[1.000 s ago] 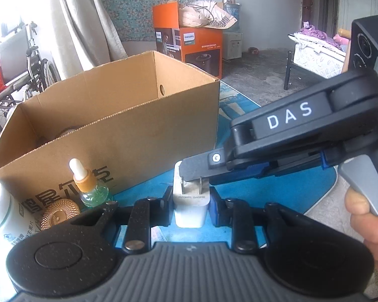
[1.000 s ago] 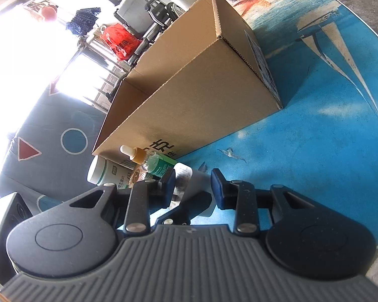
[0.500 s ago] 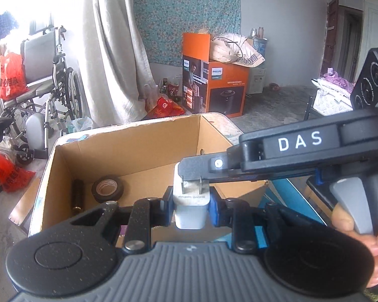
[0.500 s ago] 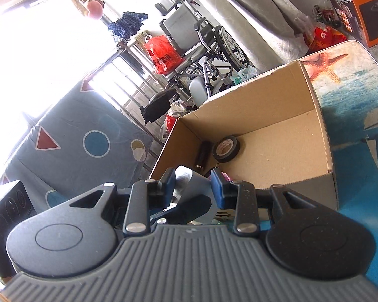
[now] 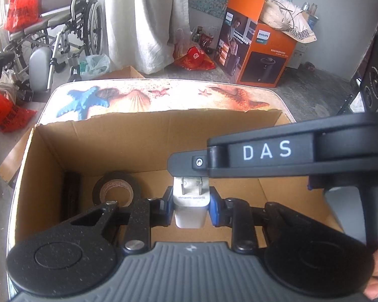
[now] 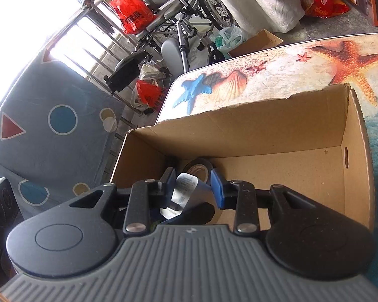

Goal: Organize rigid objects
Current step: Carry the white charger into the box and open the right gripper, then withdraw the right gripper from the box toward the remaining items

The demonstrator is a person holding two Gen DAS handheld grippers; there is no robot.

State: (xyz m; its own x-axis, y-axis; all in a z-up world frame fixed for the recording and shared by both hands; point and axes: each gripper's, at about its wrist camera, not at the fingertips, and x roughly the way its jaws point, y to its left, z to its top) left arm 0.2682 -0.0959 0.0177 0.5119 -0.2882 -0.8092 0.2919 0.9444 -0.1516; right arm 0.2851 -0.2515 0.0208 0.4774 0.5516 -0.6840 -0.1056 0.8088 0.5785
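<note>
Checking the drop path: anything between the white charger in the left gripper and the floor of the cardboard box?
Nothing visible blocks it. The white charger hangs over bare cardboard in the cardboard box. The tape roll and a dark object lie off to the left. The right gripper pinches the charger's prong end from the side, not below it.
</note>
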